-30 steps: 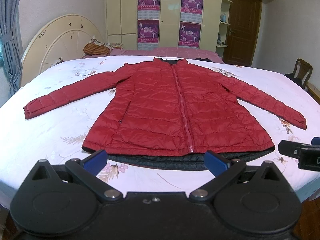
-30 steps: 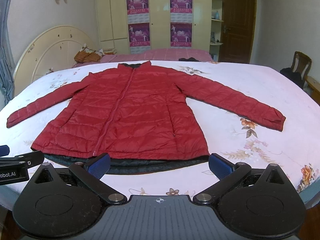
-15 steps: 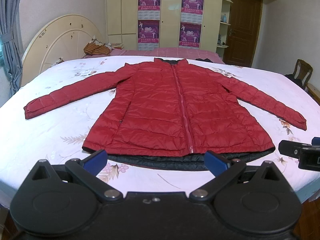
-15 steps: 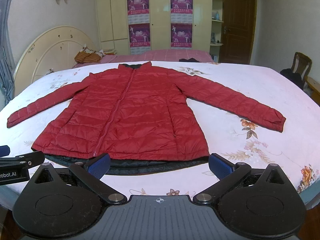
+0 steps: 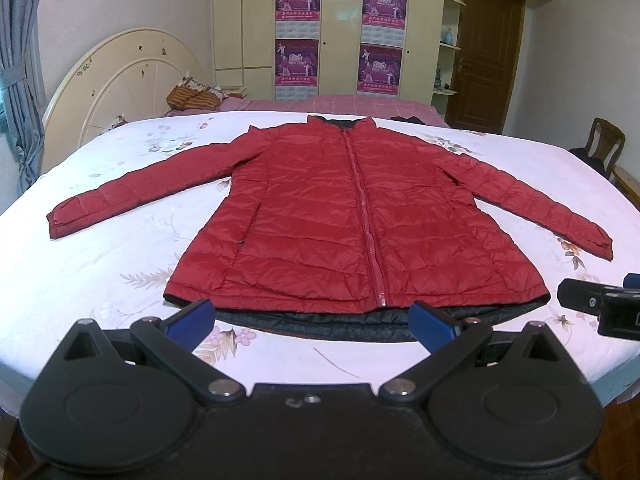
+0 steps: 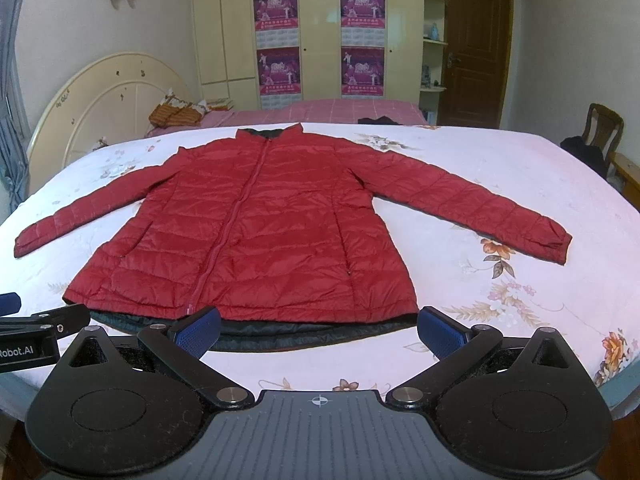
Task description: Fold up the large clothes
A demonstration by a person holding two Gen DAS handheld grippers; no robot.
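Note:
A red quilted jacket (image 5: 344,216) (image 6: 256,232) lies flat and zipped on the floral bed sheet (image 5: 100,256) (image 6: 520,320), both sleeves spread outward, dark lining showing along the near hem. My left gripper (image 5: 312,322) hovers open just short of the hem, blue pads wide apart, nothing between them. My right gripper (image 6: 320,330) is likewise open near the hem, right of the zipper. Each gripper shows at the edge of the other's view: the right gripper (image 5: 600,304) and the left gripper (image 6: 36,332).
A cream round headboard (image 5: 124,80) stands at the left. Wardrobes with purple posters (image 5: 340,36) line the back wall. A brown door (image 5: 488,60) and a wooden chair (image 5: 604,148) are at the right. A pink bedspread (image 6: 340,110) lies beyond the jacket.

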